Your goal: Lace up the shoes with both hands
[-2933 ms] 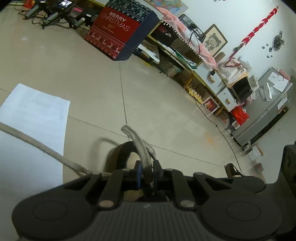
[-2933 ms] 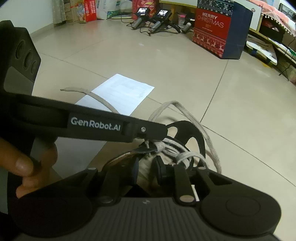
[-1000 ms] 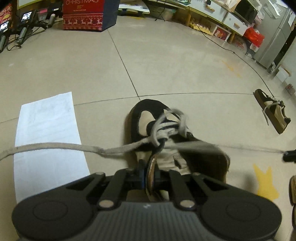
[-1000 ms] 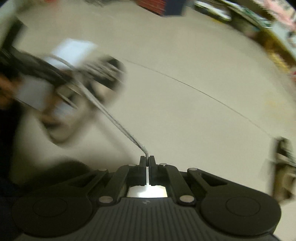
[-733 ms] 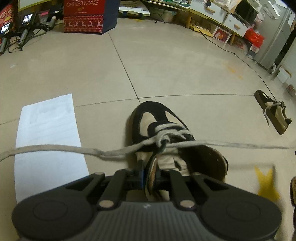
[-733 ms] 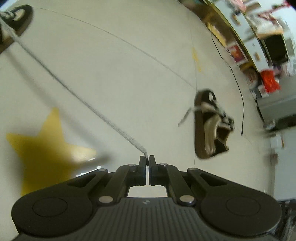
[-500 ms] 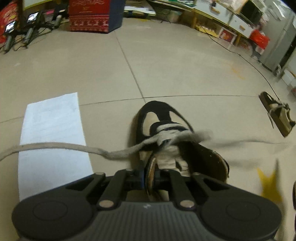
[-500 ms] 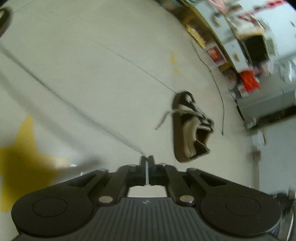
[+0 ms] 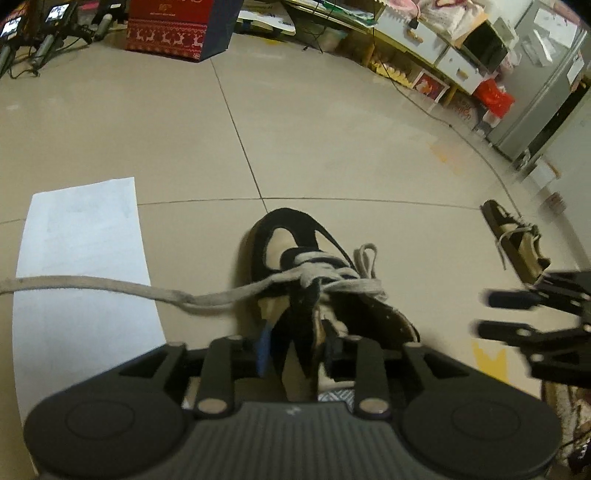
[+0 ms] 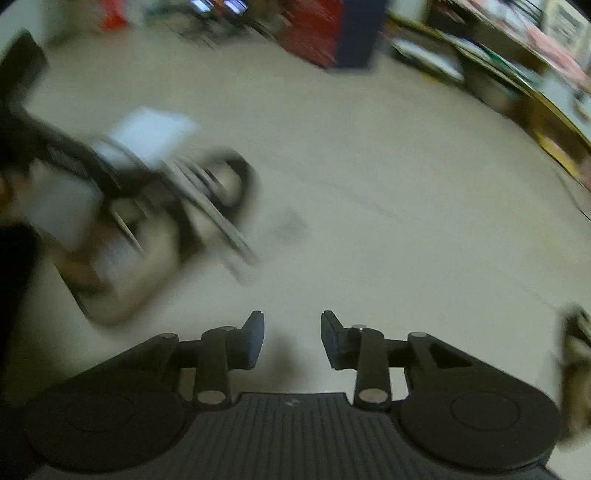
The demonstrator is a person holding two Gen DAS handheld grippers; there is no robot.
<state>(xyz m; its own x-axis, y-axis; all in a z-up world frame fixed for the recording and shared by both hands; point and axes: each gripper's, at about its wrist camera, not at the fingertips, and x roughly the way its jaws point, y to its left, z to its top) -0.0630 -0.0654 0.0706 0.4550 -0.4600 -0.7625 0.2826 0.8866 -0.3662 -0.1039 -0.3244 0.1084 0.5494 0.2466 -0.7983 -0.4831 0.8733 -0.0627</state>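
A black and beige shoe (image 9: 288, 254) stands on the tiled floor right in front of my left gripper (image 9: 297, 349). Its jaws are opening, with the shoe's upright tongue (image 9: 295, 332) still between the parted pads. The grey lace (image 9: 110, 286) is knotted over the instep; one end runs far left across the paper, the other lies slack in a loop on the shoe's right side. My right gripper (image 10: 291, 334) is opening with nothing between its fingers, and it shows at the right of the left wrist view (image 9: 485, 311). The right wrist view is blurred; the shoe (image 10: 166, 221) sits at its left.
A white sheet of paper (image 9: 81, 240) lies left of the shoe. A second shoe (image 9: 517, 240) lies farther right on the floor. A red Christmas box (image 9: 173, 26), chargers and low shelves line the far side. A yellow sticker (image 9: 487, 358) marks the floor near the right gripper.
The right gripper let go of the taut lace end, opened, and swung back toward the shoe. That lace end fell slack beside the shoe. The left jaws widened around the tongue.
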